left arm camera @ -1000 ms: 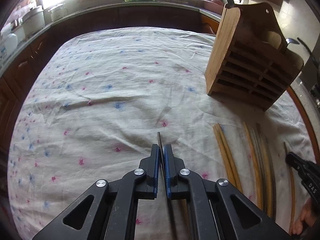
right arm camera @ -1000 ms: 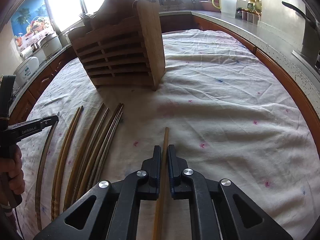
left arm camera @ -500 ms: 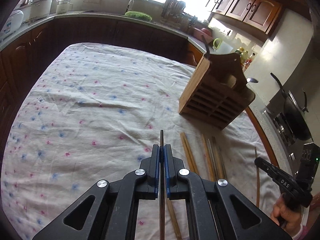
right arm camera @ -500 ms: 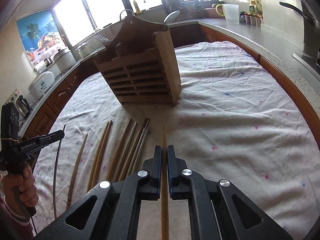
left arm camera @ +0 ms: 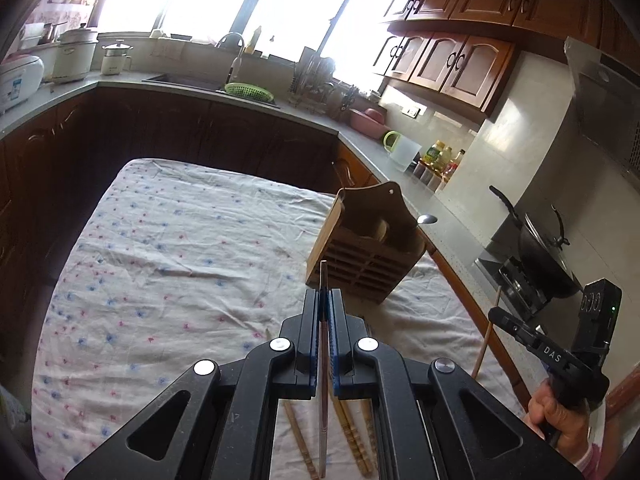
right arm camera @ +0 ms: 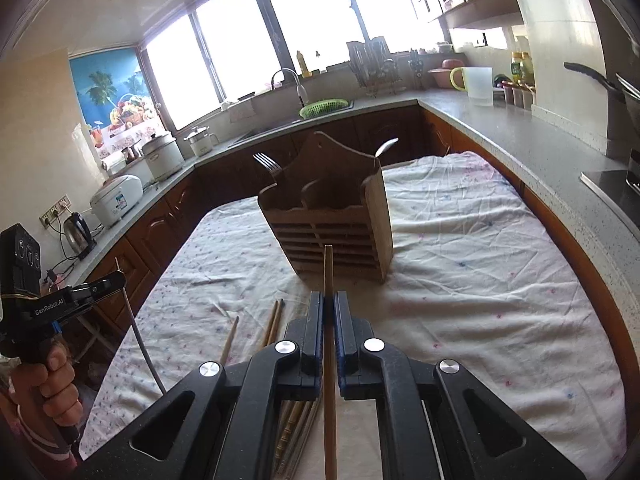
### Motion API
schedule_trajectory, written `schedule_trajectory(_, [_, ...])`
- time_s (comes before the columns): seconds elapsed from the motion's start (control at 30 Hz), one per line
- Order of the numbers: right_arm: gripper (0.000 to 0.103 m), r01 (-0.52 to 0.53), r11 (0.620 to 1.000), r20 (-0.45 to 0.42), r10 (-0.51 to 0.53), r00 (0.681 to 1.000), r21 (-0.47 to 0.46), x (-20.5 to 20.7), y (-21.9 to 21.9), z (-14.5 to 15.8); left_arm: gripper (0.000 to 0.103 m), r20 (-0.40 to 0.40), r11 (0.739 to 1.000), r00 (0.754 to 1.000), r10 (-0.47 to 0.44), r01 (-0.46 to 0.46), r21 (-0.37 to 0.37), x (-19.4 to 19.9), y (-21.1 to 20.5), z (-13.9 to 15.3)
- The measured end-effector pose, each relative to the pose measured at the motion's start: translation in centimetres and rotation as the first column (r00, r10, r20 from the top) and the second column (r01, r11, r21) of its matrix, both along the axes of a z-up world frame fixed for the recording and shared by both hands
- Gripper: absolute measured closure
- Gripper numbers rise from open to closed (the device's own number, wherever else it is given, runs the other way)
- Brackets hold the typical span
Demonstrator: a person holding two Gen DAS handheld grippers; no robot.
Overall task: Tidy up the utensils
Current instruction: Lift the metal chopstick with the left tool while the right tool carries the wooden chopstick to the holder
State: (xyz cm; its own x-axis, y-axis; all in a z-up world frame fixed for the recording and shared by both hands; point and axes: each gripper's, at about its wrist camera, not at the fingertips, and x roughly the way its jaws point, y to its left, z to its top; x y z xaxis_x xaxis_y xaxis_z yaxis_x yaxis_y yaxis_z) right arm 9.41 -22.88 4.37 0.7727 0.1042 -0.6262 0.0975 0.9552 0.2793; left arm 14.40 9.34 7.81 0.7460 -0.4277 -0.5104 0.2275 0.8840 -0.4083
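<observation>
Left wrist: left claw (left arm camera: 324,300) pinches a grey chopstick (left arm camera: 323,280); right claw (right arm camera: 329,304) pinches a wooden chopstick (right arm camera: 328,272).

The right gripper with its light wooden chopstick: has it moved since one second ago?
Yes. The right gripper rose with the light wooden chopstick, away from the floral tablecloth, toward the slatted wooden utensil holder.

Left hand-held gripper (left arm camera: 325,300), right hand-held gripper (right arm camera: 329,304): clamped, raised.

my claws (left arm camera: 325,312) matt black plastic | my right stick (right arm camera: 329,280) smooth wood | holder (right arm camera: 332,232) slatted matt wood | cloth (left arm camera: 180,248) under holder creased cotton
</observation>
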Motion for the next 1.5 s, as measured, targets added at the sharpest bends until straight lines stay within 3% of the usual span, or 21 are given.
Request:
schedule_trajectory(0.33, [0.098, 0.017, 1.0, 0.095, -0.017, 0.995, 0.003, -0.1, -0.9, 3.7, 0.101, 0.051, 1.0, 0.999, -0.01, 0.01, -0.004, -0.4, -0.4, 1.9])
schedule_trajectory(0.8, [0.098, 0.068, 0.997, 0.174, -0.072, 0.982, 0.03, 2.3, -2.9, 5.2, 0.101, 0.106, 1.0, 0.994, -0.015, 0.017, -0.01, 3.6, -2.4, 3.2])
schedule_trajectory(1.0, [0.098, 0.115, 0.992, 0.277, -0.126, 0.953, 0.055, 5.4, -4.2, 7.5, 0.101, 0.198, 1.0, 0.98, -0.003, 0.005, -0.006, 7.2, -3.8, 5.6])
schedule_trajectory(1.2, [0.098, 0.163, 0.984, 0.404, -0.176, 0.898, 0.067, 9.6, -5.3, 10.1, 0.101, 0.298, 0.999, 0.954, 0.034, -0.037, 0.005, 12.0, -5.8, 7.2])
schedule_trajectory(1.3, [0.098, 0.176, 0.983, 0.442, -0.183, 0.878, 0.059, 11.7, -5.7, 10.3, 0.101, 0.322, 0.998, 0.945, 0.059, -0.065, 0.007, 14.8, -6.8, 6.5])
schedule_trajectory(1.5, [0.098, 0.212, 0.977, 0.475, -0.202, 0.857, 0.031, 14.6, -6.2, 8.4, 0.101, 0.328, 0.994, 0.939, 0.109, -0.109, -0.017, 19.4, -8.8, 2.0])
